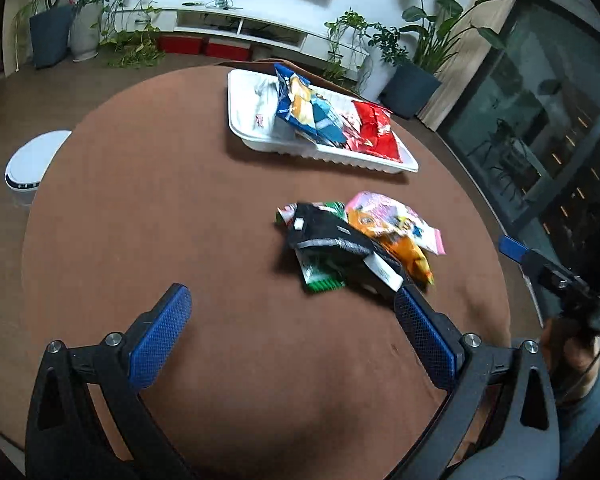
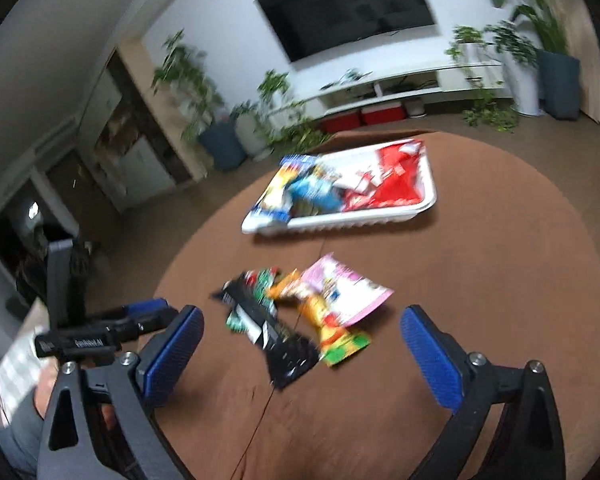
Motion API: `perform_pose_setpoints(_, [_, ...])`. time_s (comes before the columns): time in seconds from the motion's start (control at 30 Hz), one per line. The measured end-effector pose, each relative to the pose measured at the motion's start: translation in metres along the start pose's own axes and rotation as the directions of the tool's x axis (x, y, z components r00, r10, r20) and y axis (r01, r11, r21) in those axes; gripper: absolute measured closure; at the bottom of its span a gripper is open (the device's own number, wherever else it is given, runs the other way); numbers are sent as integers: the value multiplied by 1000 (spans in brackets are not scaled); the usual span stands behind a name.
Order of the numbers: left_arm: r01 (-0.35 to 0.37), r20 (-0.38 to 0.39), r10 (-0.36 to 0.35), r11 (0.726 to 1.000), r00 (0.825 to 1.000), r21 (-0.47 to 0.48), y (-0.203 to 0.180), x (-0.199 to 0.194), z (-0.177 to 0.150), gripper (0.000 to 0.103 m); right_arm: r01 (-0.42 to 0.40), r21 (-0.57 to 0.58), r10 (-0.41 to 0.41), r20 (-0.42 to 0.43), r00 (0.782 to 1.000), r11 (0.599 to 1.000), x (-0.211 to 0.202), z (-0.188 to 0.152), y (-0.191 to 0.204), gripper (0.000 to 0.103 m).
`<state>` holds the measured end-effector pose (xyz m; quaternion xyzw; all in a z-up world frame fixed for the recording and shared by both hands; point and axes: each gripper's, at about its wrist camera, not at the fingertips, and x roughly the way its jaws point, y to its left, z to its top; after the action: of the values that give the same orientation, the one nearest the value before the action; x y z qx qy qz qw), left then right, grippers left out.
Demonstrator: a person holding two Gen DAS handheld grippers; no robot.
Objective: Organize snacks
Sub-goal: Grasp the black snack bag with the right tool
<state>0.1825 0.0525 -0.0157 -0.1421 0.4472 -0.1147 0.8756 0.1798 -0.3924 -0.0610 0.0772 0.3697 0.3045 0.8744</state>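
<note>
Left tool (image 1: pixel 290 306), right tool (image 2: pixel 302 320): wide open, empty

Bare table (image 1: pixel 160 208) left of packet pile (image 1: pixel 356 240); tray (image 1: pixel 260 140) beyond.

A home living room; beyond the fingers a dark flat television (image 2: pixel 346 4) hangs on a white wall above a long low white media shelf (image 1: pixel 240 26) with red boxes (image 1: pixel 204 46) beneath; potted houseplants (image 1: pixel 420 56) flank it; a round brown table (image 1: pixel 220 208) lies nearest the fingers; dark glass doors (image 1: pixel 540 120) stand off to the right.
</note>
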Motion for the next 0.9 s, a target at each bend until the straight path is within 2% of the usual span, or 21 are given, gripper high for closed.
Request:
perform_pose_setpoints(0.07, [-1,1,1,1000,1000,0,-1,-5,-8,0,-7,-72,5,-18,1000,997,9,-5,14,6])
perform_pose_setpoints(0.17, [9,-3,-9,1000,1000,-17,0,-11,-13,0,3,-202,-23,-98,995,979,37,-3,38,16])
perform_pose_setpoints(0.27, [11,-2,-11,1000,1000,-16,1,-16,-16,0,-1,-283,-50,-174,983,959,62,-4,52,29])
perform_pose_setpoints(0.37, [16,0,-16,1000,1000,-23,5,-20,-18,0,-13,-325,-65,-227,972,946,81,-7,56,38])
perform_pose_setpoints(0.53, [19,6,-18,999,1000,-51,15,-24,-20,0,-6,-357,-113,-312,943,934,111,-7,50,40])
perform_pose_setpoints(0.63, [20,9,-19,998,1000,-57,19,-26,-22,0,-14,-384,-132,-353,926,923,122,-8,52,46])
perform_pose_setpoints(0.83, [24,10,-24,998,1000,-55,17,-25,-24,0,-10,-433,-178,-393,902,901,138,-13,57,53])
perform_pose_setpoints(0.9, [21,11,-20,998,1000,-57,17,-23,-23,0,-2,-453,-194,-385,902,891,141,-13,59,57])
